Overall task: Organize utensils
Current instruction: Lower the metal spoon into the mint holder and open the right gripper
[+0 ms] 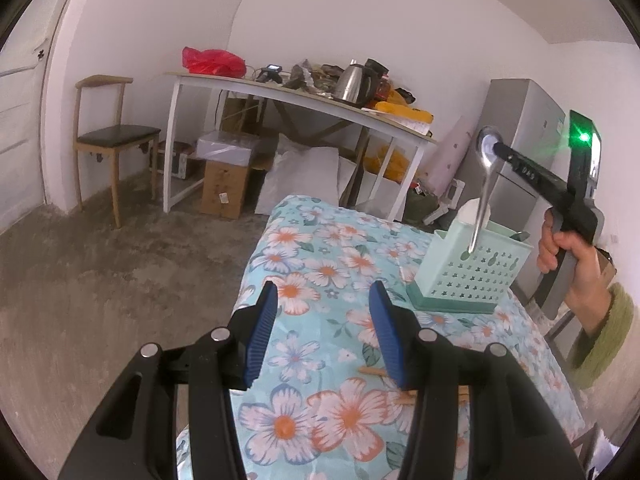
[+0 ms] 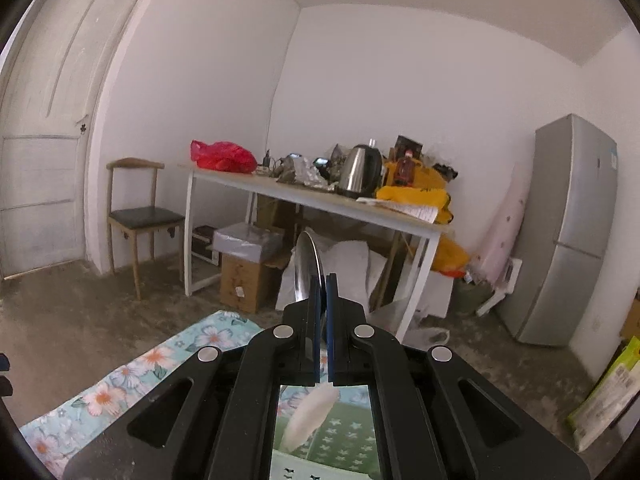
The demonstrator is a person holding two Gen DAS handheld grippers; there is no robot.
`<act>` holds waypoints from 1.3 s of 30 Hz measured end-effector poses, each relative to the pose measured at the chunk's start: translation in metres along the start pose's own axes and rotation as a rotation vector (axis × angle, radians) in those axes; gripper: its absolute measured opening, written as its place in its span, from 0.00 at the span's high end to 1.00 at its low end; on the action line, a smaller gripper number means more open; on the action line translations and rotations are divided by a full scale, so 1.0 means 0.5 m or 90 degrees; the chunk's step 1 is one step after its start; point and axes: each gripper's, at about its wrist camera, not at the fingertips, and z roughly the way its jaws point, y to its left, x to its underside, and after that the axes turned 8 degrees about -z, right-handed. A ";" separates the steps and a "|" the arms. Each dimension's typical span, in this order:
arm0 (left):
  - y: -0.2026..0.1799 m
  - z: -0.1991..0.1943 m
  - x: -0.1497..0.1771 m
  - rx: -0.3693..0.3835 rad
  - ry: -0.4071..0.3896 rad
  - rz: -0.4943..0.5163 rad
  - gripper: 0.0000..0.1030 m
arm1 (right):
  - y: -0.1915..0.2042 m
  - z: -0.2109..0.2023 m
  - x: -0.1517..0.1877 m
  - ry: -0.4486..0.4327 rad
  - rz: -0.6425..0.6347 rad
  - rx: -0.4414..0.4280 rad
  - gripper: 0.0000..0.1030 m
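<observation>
My right gripper (image 2: 323, 280) was shut tight on the bowl end of a metal spoon (image 1: 482, 184), and the spoon hung down with its handle tip right at the front top edge of the green holder (image 1: 476, 272). I could not tell if the tip was inside the holder or just in front of its wall. The holder stood on the far right of the flowered cloth (image 1: 320, 264). A white spoon (image 1: 472, 210) and something dark already stuck up out of it, so I think part of the sorting was done. My left gripper (image 1: 323, 308) hung over the near part of the cloth with its blue fingers (image 1: 262, 332) wide apart and nothing between them. Just under its right finger lay some wooden sticks (image 1: 400, 394), maybe chopsticks, mostly hidden from me. I think they had yet to go into the holder. So the job looked about halfway: the metal spoon had to drop in, and then the sticks. I saw no other spoons or forks on the cloth.
</observation>
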 end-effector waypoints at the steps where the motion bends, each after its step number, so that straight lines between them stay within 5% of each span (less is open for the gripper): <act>1: 0.004 -0.003 0.001 -0.001 -0.001 -0.001 0.55 | -0.014 -0.005 -0.014 -0.013 0.019 0.005 0.99; 6: 0.017 -0.013 0.010 -0.008 0.002 -0.008 0.55 | -0.044 -0.014 -0.054 -0.057 0.060 0.056 0.99; 9: 0.023 -0.018 0.012 -0.011 0.003 -0.014 0.55 | -0.021 0.011 -0.032 -0.046 0.015 0.086 0.99; 22: 0.032 -0.008 0.008 -0.014 0.010 -0.018 0.55 | 0.055 -0.003 0.089 0.039 -0.040 -0.010 0.98; 39: 0.001 -0.015 0.012 -0.011 0.008 -0.003 0.55 | 0.031 -0.079 0.105 0.053 0.000 -0.061 0.98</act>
